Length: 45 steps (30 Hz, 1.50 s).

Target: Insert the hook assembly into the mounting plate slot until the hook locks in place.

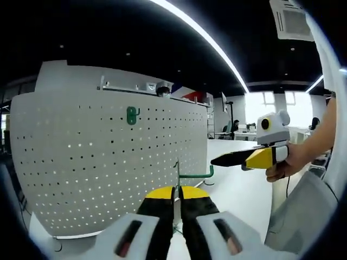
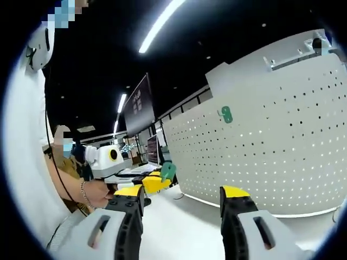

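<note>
Gripping a green hook (image 1: 191, 174) between closed yellow-tipped jaws, the left gripper (image 1: 177, 194) is showing at the bottom of the left gripper view, just in front of a white pegboard (image 1: 81, 168). The hook's thin backplate is standing upright above the jaw tips, and its long arm is running sideways toward the right of the view, ending in a small upturned tip, away from the board's face. Another green hook (image 1: 132, 115) is sitting high on the pegboard. The right gripper (image 1: 217, 160), held by a hand (image 1: 287, 162), is coming in from the right with its dark jaws together, pointing at the hook's tip. In the right gripper view, the right gripper (image 2: 181, 196) is holding its jaws wide apart with nothing between them, the pegboard (image 2: 271, 162) is curving along the right, the mounted hook (image 2: 226, 114) is sitting on it, and the left gripper (image 2: 152, 183) is carrying the held hook (image 2: 168, 171) at centre-left. No writing is legible.
</note>
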### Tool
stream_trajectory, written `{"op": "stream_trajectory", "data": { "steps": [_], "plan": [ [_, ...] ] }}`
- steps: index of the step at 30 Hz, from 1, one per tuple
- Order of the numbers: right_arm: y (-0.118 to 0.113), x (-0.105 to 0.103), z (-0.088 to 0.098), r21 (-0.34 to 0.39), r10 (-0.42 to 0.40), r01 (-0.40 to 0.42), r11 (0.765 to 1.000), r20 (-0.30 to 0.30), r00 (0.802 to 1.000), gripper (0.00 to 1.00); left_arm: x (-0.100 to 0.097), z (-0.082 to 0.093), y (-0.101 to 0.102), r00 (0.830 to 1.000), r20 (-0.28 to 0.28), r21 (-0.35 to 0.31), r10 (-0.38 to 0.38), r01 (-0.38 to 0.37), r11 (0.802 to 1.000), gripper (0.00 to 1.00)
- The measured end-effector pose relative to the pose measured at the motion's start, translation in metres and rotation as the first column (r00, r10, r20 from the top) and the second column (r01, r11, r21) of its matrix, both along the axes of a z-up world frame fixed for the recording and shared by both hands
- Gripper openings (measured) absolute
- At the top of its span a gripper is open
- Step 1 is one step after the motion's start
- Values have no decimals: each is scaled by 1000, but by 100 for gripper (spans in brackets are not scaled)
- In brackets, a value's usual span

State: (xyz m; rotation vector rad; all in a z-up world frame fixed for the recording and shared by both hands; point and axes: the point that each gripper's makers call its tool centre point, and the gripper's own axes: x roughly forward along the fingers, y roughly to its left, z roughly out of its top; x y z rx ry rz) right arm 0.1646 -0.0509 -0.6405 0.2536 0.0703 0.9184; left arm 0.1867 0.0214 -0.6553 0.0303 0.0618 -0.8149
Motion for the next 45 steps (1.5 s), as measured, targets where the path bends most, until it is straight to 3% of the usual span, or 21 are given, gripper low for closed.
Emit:
{"op": "stream_trajectory", "data": {
  "steps": [27,31,35,45],
  "plan": [
    [50,8,13,71,39,-38,997,-14,999,44,1,2,5,998,17,17,59,-59,998,3],
    [55,9,14,120,50,-44,992,-45,998,42,1,3,5,998,20,17,62,-62,998,3],
    [59,10,14,129,53,-46,991,-53,997,32,2,3,5,998,20,19,66,-66,998,3],
    [69,18,11,138,44,-30,990,-100,994,21,2,2,5,997,18,18,75,-76,997,3]
  ]
}}
